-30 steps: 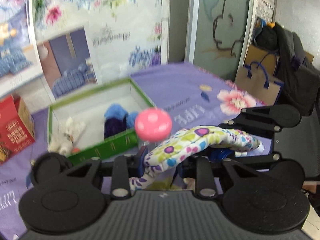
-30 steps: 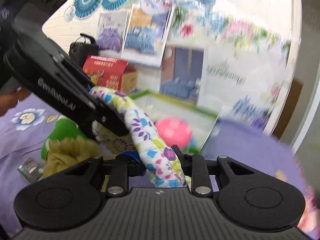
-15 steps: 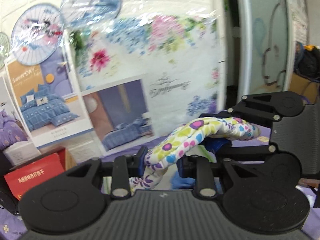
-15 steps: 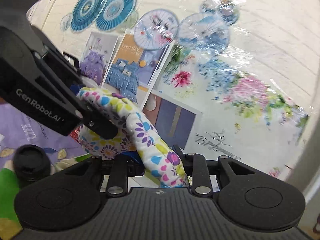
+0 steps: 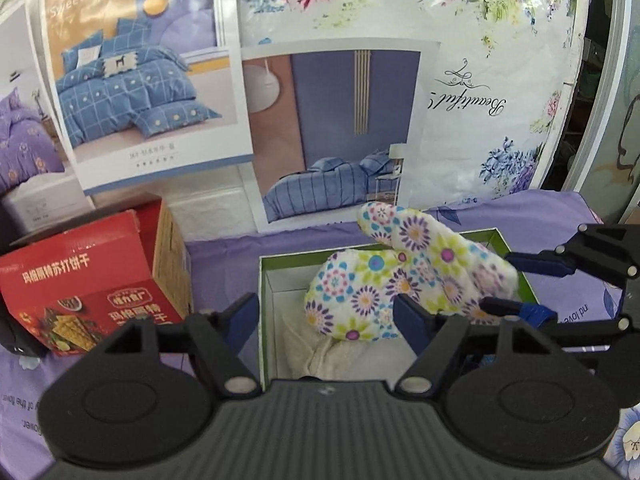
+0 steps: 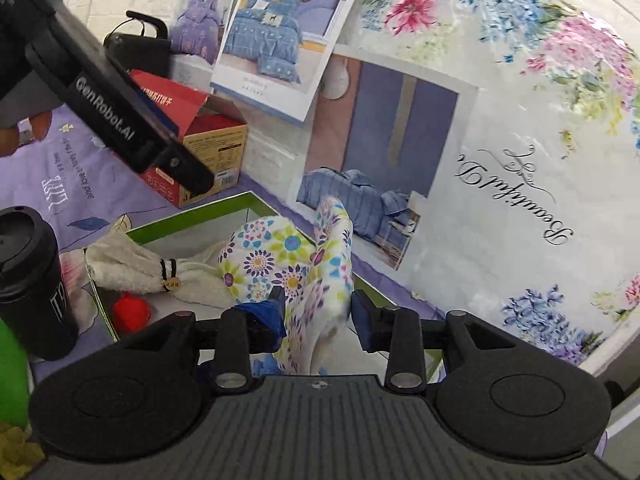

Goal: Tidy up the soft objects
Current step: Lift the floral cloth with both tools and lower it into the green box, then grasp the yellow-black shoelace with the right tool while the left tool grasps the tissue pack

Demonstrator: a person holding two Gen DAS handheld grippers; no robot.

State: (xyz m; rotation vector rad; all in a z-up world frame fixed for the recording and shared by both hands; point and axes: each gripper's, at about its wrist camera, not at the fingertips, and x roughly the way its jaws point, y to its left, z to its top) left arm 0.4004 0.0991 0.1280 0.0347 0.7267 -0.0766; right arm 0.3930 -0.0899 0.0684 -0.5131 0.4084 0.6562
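Note:
A floral padded cloth (image 5: 360,296) hangs over the green-rimmed white box (image 5: 262,304). My left gripper (image 5: 328,316) is open and its jaws are still opening. The cloth lies just beyond its fingers, free of both pads. In the left wrist view my right gripper (image 5: 520,284) holds the cloth's right end from the right. In the right wrist view the floral cloth (image 6: 316,272) fills the gap of the right gripper (image 6: 318,314), whose pads still touch it while the jaws are opening. One of the left gripper's black fingers (image 6: 188,172) reaches in from the upper left.
Inside the box (image 6: 192,216) lie a white fluffy towel (image 6: 132,268) and a red ball (image 6: 130,312). A red carton (image 5: 92,280) stands left of the box. A black lidded cup (image 6: 32,280) stands at the near left. The wall with posters (image 5: 340,128) rises right behind the box.
Both grippers carried the floral cloth toward the wall until it hung over the box. The left jaws opened and let go of the cloth. The right jaws widened slightly.

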